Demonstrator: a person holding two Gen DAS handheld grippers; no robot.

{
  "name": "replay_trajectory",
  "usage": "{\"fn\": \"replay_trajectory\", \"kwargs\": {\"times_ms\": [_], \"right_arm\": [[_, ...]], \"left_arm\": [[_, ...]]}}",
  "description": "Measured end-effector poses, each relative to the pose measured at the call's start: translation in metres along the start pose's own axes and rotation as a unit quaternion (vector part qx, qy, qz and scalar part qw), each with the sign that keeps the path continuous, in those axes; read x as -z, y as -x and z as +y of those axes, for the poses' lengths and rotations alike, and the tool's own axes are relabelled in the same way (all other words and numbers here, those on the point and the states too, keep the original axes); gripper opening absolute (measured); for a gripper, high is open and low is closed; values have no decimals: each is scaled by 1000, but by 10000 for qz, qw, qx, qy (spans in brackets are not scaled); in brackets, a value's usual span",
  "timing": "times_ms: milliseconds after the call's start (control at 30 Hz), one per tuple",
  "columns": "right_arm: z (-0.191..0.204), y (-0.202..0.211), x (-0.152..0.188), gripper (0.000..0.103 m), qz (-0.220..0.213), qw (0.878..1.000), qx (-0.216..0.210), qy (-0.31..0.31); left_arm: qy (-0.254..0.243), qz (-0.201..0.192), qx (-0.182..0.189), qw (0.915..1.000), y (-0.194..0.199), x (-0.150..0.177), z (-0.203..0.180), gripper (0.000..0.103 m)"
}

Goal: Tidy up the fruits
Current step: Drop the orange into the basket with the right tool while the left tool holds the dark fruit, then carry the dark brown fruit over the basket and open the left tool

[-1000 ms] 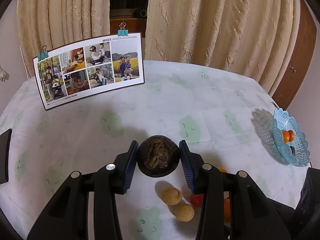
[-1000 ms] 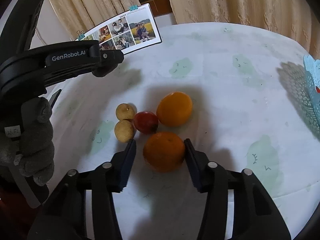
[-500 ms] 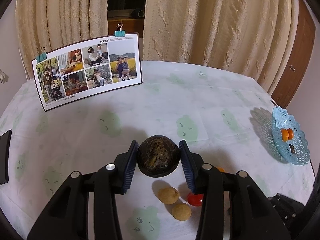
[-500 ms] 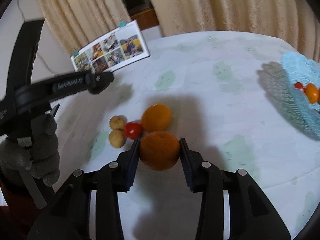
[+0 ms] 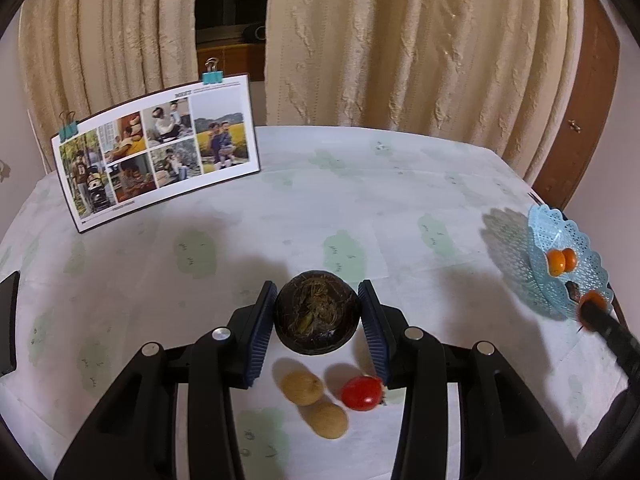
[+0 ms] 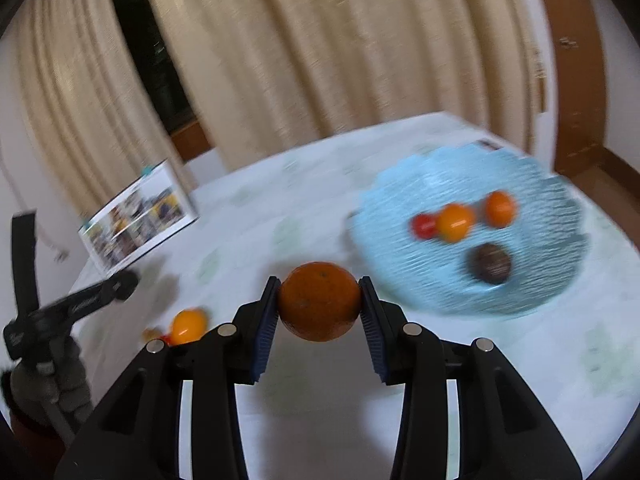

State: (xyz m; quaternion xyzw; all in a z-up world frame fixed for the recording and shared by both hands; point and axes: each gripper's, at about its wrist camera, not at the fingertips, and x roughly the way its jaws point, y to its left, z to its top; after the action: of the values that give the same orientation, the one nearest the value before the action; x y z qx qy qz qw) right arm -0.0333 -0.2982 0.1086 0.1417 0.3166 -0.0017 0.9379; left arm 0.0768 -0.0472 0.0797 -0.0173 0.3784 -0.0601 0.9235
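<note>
A: Since a sec ago the right gripper (image 6: 319, 307) has lifted its orange (image 6: 318, 300) off the counter (image 5: 304, 200) and swung twd the basket (image 6: 532, 292).

B: Step?

A: Carry phase; next I'd say lower over the lacy blue plastic basket, then release. Orange is pinched, dimpled skin, round. Left gripper (image 5: 317, 318) pinches a dark, fibrous round fruit (image 5: 317, 318) above the counter.
</note>
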Motion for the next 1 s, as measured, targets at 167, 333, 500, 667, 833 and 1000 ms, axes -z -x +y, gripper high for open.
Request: {"fn": "replay_trajectory", "kwargs": {"times_ms": [167,333,500,667,833,1000], "right_arm": [[-40,15,-8,41,-299,9981,485,-248],[-79,24,-15,41,-522,9926,985,-475],[-106,17,-19,41,-523,9887,1284,-565],[-125,12,-18,42,-515,9865,1369,-738],[-131,23,-17,51,-795,9827,1455,-831],[-130,32,-8,51,-1156,9749,1739,-775]], "left_arm": [[-113,9,71,9999,1,-1,-15,42],[-246,13,132,9996,1,-3,-32,42],[-366,24,173,9992,0,-4,-46,42],[-485,38,189,9986,0,-5,-61,42],[-636,52,255,9976,0,-6,-78,43],[-846,77,390,9956,-2,-7,-104,42]]}}
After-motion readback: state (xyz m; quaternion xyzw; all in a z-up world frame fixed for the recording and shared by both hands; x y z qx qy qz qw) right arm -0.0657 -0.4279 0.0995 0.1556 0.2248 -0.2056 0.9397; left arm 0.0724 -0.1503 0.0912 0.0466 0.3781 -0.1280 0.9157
